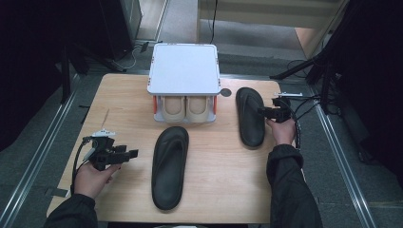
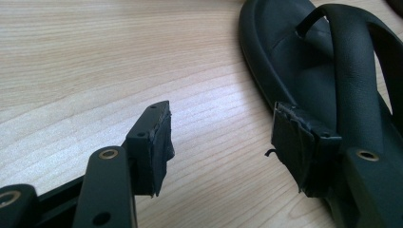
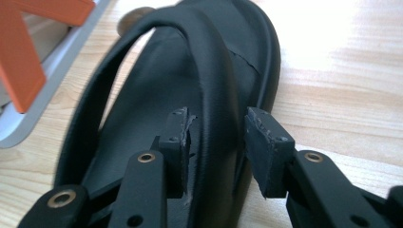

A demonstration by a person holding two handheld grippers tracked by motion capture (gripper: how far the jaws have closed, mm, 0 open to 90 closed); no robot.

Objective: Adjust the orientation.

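Your right gripper [image 3: 216,142] straddles the strap of the sandal [image 1: 250,116] at 2 o'clock on the table [image 1: 119,95], jaws parted, pads not pressing. Pull away crooked and a pad snags the strap, dragging it. Your left gripper [image 2: 221,149] stands wide and empty at 8 o'clock, beside the second sandal [image 1: 169,166].

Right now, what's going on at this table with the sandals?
A person works two hand-held grippers at a wooden table. The right gripper has its jaws on either side of a strap on the black sandal at the right, without pressing it. The left gripper is open, beside the other black sandal in the middle. A small rack behind already holds a beige pair.
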